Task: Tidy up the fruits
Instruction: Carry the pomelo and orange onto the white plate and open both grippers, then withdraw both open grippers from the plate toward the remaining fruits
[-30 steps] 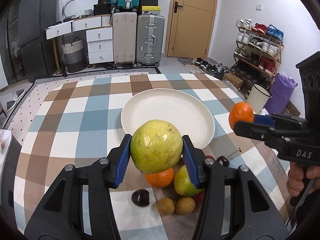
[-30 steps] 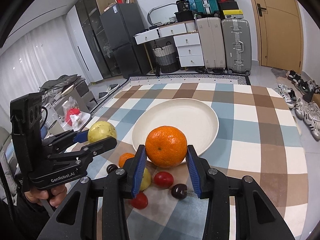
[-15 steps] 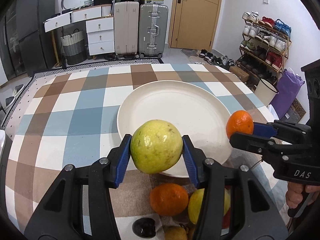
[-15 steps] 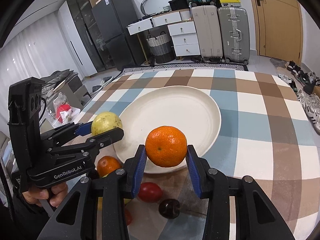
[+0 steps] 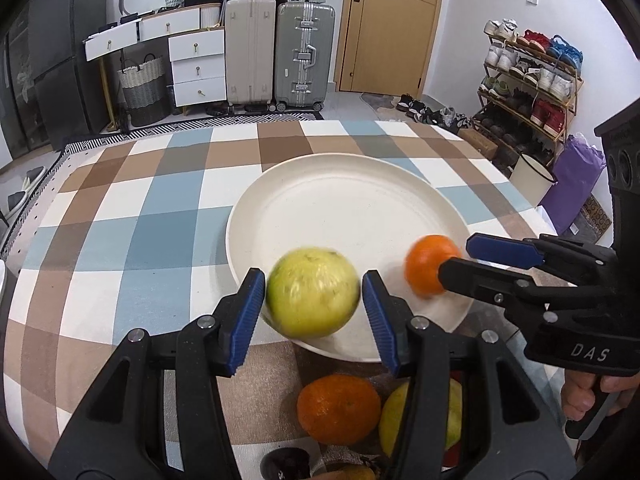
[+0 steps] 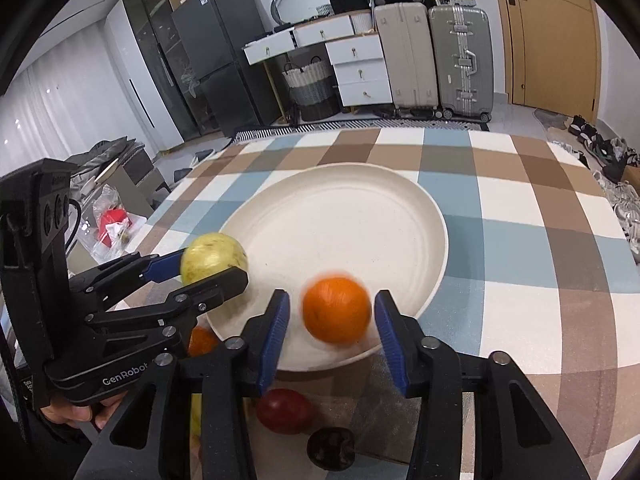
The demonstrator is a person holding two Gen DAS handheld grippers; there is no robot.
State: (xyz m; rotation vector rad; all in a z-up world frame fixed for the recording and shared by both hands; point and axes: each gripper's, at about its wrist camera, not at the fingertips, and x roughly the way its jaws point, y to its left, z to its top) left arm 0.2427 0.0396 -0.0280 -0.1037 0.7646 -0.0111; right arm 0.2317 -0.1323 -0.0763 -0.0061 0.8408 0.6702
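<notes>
My left gripper (image 5: 313,299) is open, and a yellow-green fruit (image 5: 313,292) is blurred between its parted pads over the near rim of the cream plate (image 5: 344,200). My right gripper (image 6: 329,318) is open too, with a blurred orange (image 6: 337,310) between its pads, clear of both, over the plate (image 6: 340,220) near its front rim. Each gripper shows in the other's view: the right gripper (image 5: 472,258), the left gripper (image 6: 212,270).
On the checked cloth in front of the plate lie another orange (image 5: 338,408), a yellow-green fruit (image 5: 452,412), a red fruit (image 6: 285,410) and dark plums (image 6: 331,448). Suitcases, drawers and a shoe rack stand beyond the table.
Both grippers moved forward over the plate's near rim and opened. The yellow-green fruit and the orange, held tight before, are now loose and blurred between the pads.
</notes>
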